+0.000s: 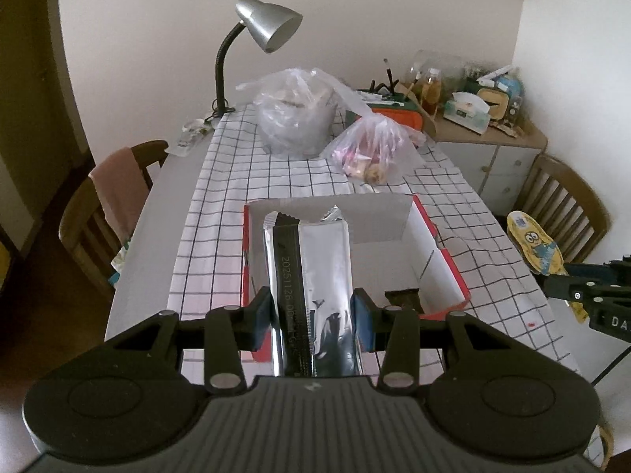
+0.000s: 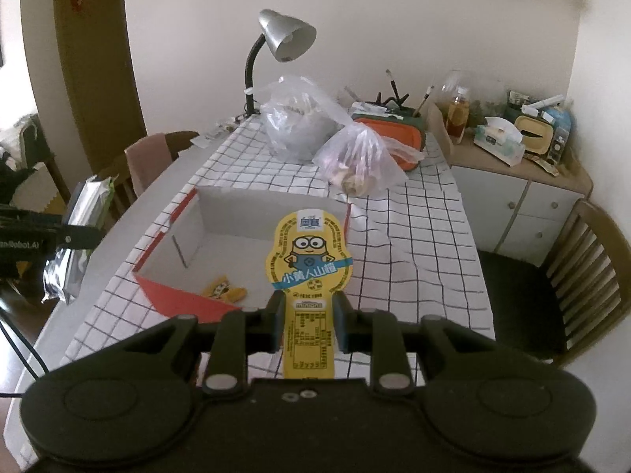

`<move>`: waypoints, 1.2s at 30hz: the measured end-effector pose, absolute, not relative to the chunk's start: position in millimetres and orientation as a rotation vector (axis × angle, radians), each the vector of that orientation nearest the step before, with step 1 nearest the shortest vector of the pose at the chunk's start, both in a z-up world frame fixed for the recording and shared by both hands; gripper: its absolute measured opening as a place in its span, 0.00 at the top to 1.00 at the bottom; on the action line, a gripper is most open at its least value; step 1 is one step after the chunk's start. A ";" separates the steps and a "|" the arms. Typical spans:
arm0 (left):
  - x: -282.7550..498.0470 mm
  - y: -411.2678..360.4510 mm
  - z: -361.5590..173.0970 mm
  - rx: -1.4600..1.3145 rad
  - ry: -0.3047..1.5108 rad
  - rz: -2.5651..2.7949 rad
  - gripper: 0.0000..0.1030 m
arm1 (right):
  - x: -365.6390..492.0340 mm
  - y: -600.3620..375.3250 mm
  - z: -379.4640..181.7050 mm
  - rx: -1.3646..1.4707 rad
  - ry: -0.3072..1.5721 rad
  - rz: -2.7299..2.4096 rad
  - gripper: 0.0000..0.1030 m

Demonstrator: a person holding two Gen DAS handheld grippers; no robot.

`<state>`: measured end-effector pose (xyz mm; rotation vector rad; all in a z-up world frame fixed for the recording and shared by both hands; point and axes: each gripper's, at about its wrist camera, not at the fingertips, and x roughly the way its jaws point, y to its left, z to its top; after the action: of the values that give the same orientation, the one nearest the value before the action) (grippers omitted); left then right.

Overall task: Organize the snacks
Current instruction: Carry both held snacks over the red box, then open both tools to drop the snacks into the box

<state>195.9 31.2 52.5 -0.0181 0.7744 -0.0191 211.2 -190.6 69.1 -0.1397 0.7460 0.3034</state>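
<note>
Step in hand, as I read it: both snacks carried, ready to drop into the box; next move calls for lowering each one over the box interior and releasing, keeping the two claws from colliding over the opening.

Left gripper (image 1: 313,317): jaws partway closed, clamped on the silver foil packet (image 1: 311,272), pads pressing both long sides. Packet held lengthwise, pointing away, its far end over the near-left part of the box (image 1: 428,236). Cannot tell if it touches the box floor.

Right gripper (image 2: 309,325): jaws narrow, clamped on the stem of the yellow Minion snack pack (image 2: 309,254). Pack upright-ish, its head hanging above the box's near-right corner, apart from the box.

Box sits on the checked cloth (image 1: 221,197) near the table's front edge, open top, red flaps down. One small yellow wrapped snack (image 2: 224,289) already lies inside near the front wall.

Farther: two plastic bags (image 1: 370,146) toward the table's back edge, desk lamp (image 1: 268,23) at the back-left corner.
</note>
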 end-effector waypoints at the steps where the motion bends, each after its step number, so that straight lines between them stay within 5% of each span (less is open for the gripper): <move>1: 201.8 30.1 50.7 -0.011 0.777 -0.015 0.58 | 217.3 -189.8 67.0 -0.142 0.751 0.303 0.78; 36: 328.9 2.6 -72.4 0.099 0.986 0.058 0.59 | 337.9 -130.9 -74.0 -0.205 0.961 0.362 0.78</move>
<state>328.9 2.6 -72.4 0.0990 0.9862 0.0579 337.9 -130.9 -74.0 -0.2048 0.9608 0.3620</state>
